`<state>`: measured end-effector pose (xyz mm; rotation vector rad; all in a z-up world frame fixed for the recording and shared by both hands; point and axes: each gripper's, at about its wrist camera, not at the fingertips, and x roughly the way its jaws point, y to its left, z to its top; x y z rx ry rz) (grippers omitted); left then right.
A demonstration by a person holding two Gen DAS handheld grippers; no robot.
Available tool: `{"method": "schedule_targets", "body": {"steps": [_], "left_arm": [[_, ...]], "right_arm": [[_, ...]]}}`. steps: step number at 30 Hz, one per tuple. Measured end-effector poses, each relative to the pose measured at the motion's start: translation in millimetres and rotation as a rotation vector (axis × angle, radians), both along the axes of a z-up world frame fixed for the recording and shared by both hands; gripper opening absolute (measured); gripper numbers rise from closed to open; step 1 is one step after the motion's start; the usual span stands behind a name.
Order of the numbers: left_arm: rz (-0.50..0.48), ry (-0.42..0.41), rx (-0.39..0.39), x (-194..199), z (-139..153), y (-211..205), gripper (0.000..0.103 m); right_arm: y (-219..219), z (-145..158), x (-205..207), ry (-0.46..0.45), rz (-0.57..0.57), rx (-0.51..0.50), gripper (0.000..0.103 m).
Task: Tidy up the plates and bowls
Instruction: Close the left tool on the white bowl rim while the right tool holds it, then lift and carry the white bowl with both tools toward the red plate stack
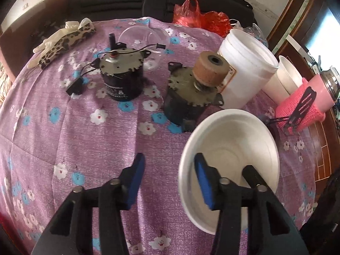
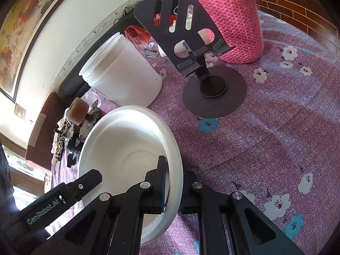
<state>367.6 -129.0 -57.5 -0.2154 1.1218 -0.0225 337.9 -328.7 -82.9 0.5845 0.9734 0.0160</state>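
Observation:
A white foam bowl point(image 1: 231, 146) lies on the purple flowered cloth, at the lower right of the left wrist view and the lower left of the right wrist view point(image 2: 127, 148). My right gripper point(image 2: 173, 188) is shut on the bowl's right rim, one finger inside and one outside. My left gripper point(image 1: 170, 174) is open, its right finger point(image 1: 203, 174) over the bowl's near-left rim and its left finger over bare cloth. The left gripper's finger also shows in the right wrist view point(image 2: 85, 182), beside the bowl.
Two motors point(image 1: 121, 74) point(image 1: 191, 93) stand behind the bowl. A white plastic jar point(image 1: 244, 68), white cups point(image 1: 284, 76), a pink knitted cup point(image 2: 233, 21), a black phone stand point(image 2: 212, 89), a clear plastic bowl point(image 1: 146, 36) and a leopard-print glove point(image 1: 63, 40) ring the table.

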Motion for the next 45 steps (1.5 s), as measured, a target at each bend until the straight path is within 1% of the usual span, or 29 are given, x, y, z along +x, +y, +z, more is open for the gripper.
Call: {"method": "schedule_targets", "body": {"steps": [2, 3, 5, 8, 10, 13, 18, 26, 31, 37, 41, 45], "left_arm": [[-0.015, -0.007, 0.0, -1, 1, -3, 0.033], [-0.022, -0.011, 0.001, -1, 1, -5, 0.031], [-0.03, -0.015, -0.004, -1, 2, -7, 0.022], [-0.047, -0.027, 0.006, -2, 2, -14, 0.015], [-0.049, -0.036, 0.022, -4, 3, -17, 0.015], [-0.047, -0.037, 0.014, -4, 3, -15, 0.015], [-0.053, -0.045, 0.029, -6, 4, -15, 0.014], [-0.053, -0.051, 0.054, -20, 5, -12, 0.013], [-0.05, -0.073, 0.075, -34, 5, -5, 0.013], [-0.043, -0.109, 0.061, -53, 9, 12, 0.013], [-0.04, -0.147, 0.062, -73, 16, 23, 0.013], [-0.032, -0.183, 0.048, -101, 24, 37, 0.012]], "right_arm": [[1, 1, 0, -0.001, 0.0, 0.0, 0.009], [1, 0, 1, -0.001, 0.0, 0.002, 0.009], [1, 0, 0, -0.001, 0.0, 0.002, 0.009], [1, 0, 0, -0.001, 0.0, 0.007, 0.01], [1, -1, -1, 0.0, -0.002, 0.01, 0.01], [-1, -1, -2, 0.0, -0.004, 0.013, 0.01], [-2, -1, -5, -0.001, -0.007, 0.012, 0.01], [3, 1, -9, -0.003, -0.012, 0.01, 0.01], [10, 7, -14, -0.005, -0.002, 0.008, 0.01], [27, 13, -21, -0.008, 0.024, -0.008, 0.009], [44, 21, -35, -0.026, 0.053, -0.033, 0.009], [58, 29, -59, -0.046, 0.08, -0.042, 0.009]]}}
